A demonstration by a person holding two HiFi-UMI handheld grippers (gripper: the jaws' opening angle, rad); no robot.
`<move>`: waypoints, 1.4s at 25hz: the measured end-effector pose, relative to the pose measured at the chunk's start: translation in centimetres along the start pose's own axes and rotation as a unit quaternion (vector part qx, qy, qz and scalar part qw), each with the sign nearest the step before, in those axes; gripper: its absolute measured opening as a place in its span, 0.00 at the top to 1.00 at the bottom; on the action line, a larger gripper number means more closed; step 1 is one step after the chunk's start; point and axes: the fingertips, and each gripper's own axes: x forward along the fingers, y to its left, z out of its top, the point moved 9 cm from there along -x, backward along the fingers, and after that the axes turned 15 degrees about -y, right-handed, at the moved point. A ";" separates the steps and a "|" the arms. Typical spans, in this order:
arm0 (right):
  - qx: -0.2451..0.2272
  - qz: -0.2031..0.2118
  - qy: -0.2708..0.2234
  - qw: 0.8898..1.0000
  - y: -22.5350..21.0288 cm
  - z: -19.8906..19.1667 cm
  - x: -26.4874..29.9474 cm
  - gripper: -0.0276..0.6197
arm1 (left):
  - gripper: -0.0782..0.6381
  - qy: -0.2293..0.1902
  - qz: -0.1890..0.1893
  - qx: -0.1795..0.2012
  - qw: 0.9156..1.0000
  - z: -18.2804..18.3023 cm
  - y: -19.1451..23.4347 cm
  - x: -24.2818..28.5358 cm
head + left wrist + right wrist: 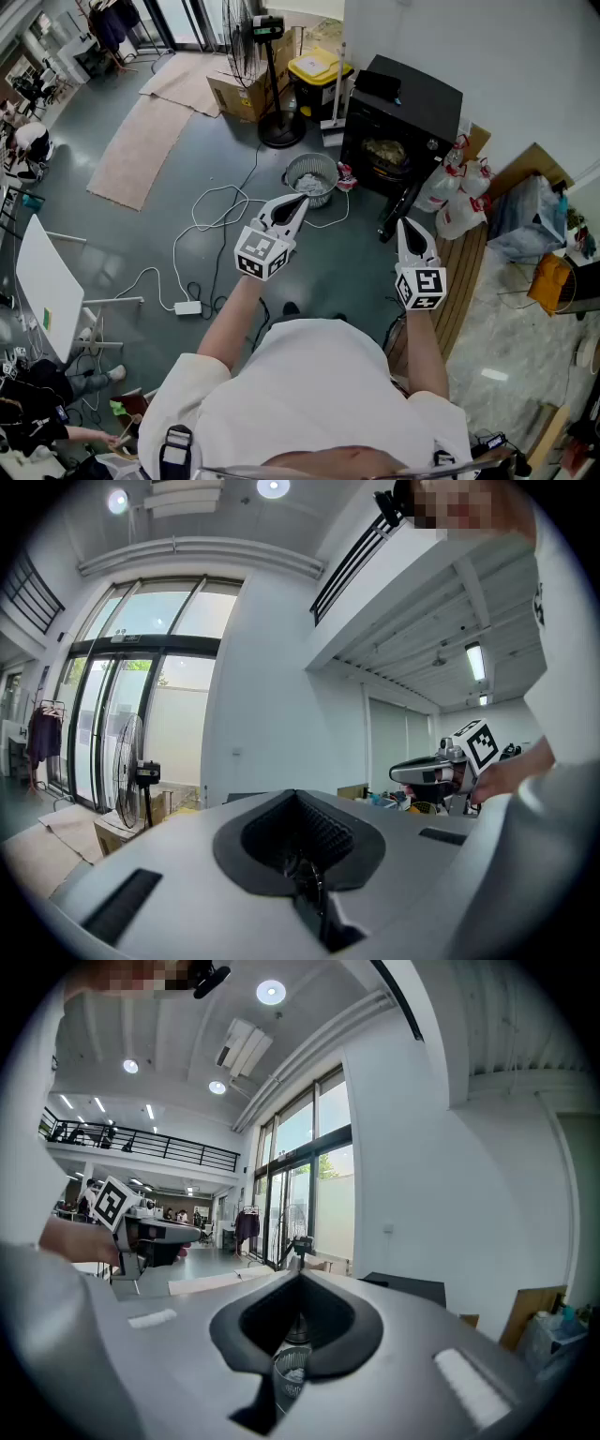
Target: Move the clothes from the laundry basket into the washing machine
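Grey mesh laundry basket [290, 174] ahead of and below left claw [298, 200], apart.

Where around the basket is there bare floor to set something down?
Bare floor lies between the rug and the basket, and again in front of the washer. It is crowded where cables loop left of the basket and bags stand right of the washer.
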 end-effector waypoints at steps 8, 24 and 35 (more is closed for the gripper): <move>0.001 -0.001 -0.001 1.000 0.1 0.4 0.2 0.94 | 0.88 0.000 -0.003 -0.004 1.000 0.3 -0.1 0.1; 0.004 -0.007 0.015 1.000 3.3 -1.0 2.2 0.94 | 0.88 0.010 -0.012 -0.012 1.000 -0.5 3.3 -1.7; 0.004 -0.013 0.021 1.000 7.6 -3.6 5.9 0.94 | 0.88 0.019 -0.018 -0.018 1.000 -1.9 8.9 -3.7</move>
